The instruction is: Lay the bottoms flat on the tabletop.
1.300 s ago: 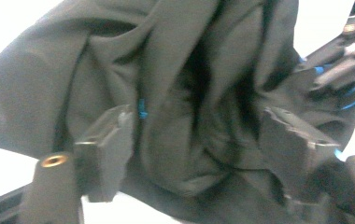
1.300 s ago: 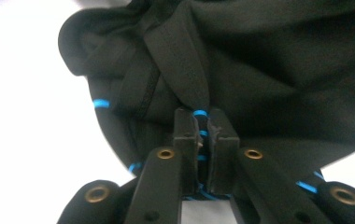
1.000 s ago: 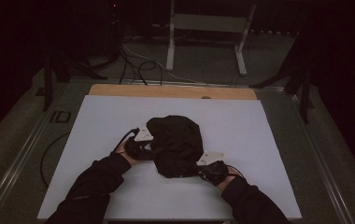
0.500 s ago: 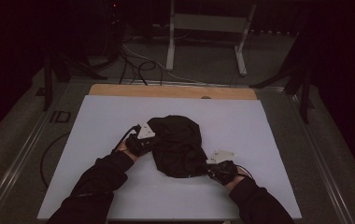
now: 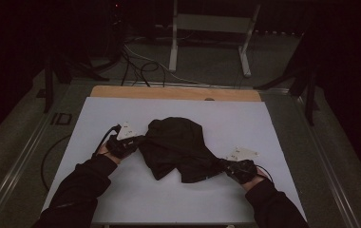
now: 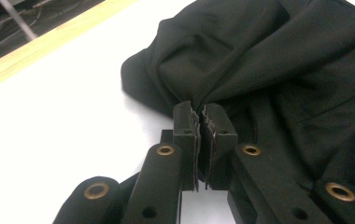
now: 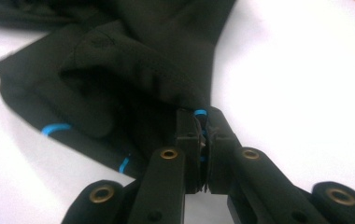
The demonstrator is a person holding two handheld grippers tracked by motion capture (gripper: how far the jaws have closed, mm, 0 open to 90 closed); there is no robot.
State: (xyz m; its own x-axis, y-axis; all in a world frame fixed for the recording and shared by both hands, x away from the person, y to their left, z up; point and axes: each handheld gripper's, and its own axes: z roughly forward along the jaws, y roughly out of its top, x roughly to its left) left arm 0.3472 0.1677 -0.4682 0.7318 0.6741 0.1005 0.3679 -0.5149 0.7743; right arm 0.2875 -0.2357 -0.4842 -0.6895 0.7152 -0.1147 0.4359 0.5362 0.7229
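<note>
Since the earlier frame both hands have drawn apart, stretching the black garment (image 5: 176, 147) across the white desk (image 5: 273, 123). The left gripper (image 6: 199, 114) and right gripper (image 7: 202, 116) each pinch a fabric edge. Next move, likely: lift and spread it flat.

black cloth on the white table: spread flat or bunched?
Bunched. The black fabric garment lies crumpled in folds, pinched at opposite edges by the left gripper and right gripper.

The garment (image 5: 178, 148) lies on the surface (image 5: 273, 123), at its middle. The left gripper (image 5: 138, 141) sits at the garment's left edge, the right gripper (image 5: 222, 165) at its near right corner.
</note>
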